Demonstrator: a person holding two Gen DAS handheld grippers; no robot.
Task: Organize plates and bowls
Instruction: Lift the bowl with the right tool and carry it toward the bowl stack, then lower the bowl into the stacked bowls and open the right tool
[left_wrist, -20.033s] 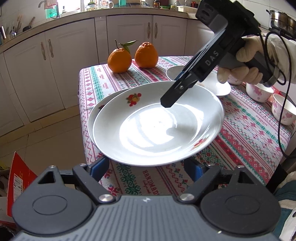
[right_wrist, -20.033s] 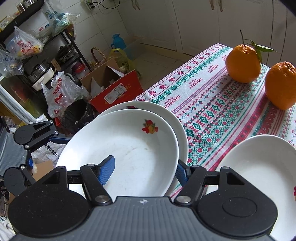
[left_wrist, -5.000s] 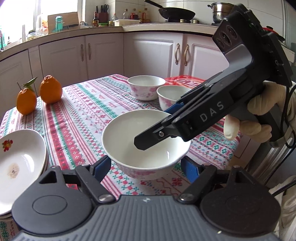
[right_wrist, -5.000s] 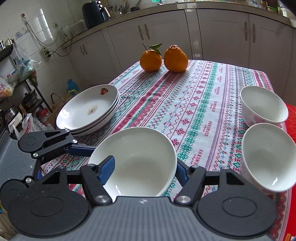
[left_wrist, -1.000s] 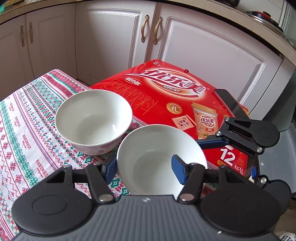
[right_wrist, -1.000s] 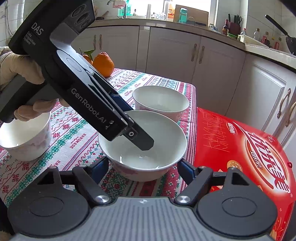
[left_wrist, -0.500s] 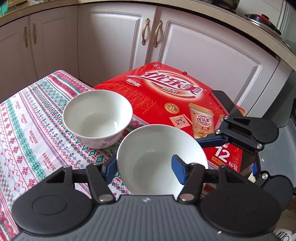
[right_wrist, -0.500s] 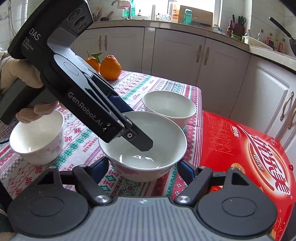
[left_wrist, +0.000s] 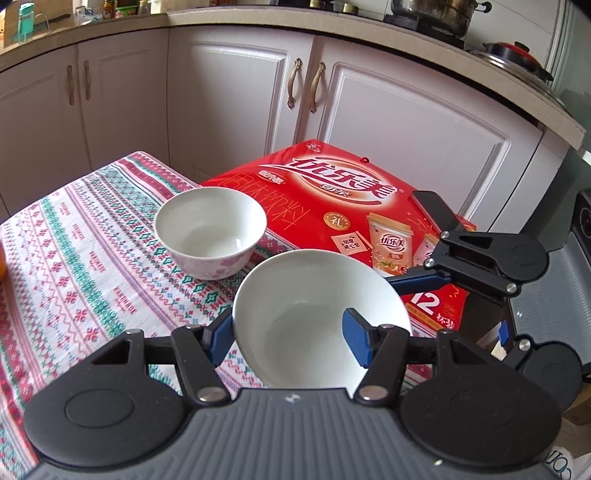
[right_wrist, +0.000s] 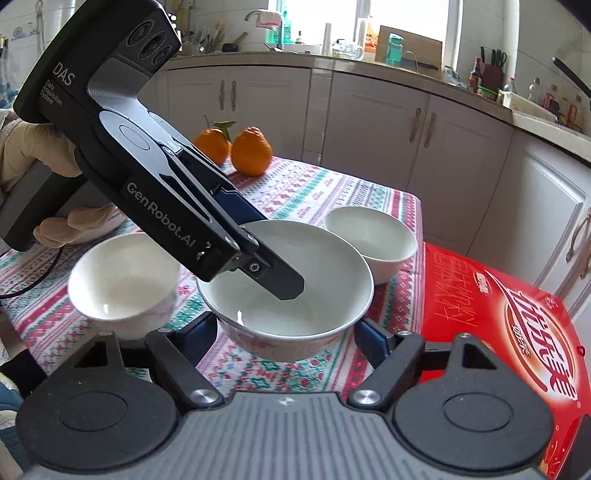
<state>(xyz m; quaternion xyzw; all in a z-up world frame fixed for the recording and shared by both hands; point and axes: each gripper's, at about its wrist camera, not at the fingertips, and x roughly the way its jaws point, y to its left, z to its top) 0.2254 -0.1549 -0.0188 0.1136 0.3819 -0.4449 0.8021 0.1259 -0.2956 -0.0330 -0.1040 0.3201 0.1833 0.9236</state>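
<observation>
Left gripper (left_wrist: 288, 336): jaws pinch the rim of the near bowl (left_wrist: 314, 317), one blue pad inside the wall, the other outside on the left. Seen from the right wrist camera, this bowl appears raised off the tablecloth (left_wrist: 85, 258) and tilted slightly; whether its foot is fully clear of the cloth, I cannot tell.

Right gripper (right_wrist: 286, 334): jaws spread wide, one pad on each side of the same bowl (right_wrist: 284, 288), neither touching it as far as I can see. It steadies nothing at present; it brackets.

Other ware: second bowl (left_wrist: 210, 230) sits on the cloth beyond, beside the red carton (left_wrist: 332, 206). Third bowl (right_wrist: 123, 278) stands to the left in the right wrist view, near the held one. Two oranges (right_wrist: 236, 147) at the far end.

Judgement: bowl-stacking step in hand, held bowl in transit. Next move likely calls for carrying it over one of the standing bowls, levelling it, lowering it centred, then releasing the rim. Risk: thin rim pinch may slip if tilted further.
</observation>
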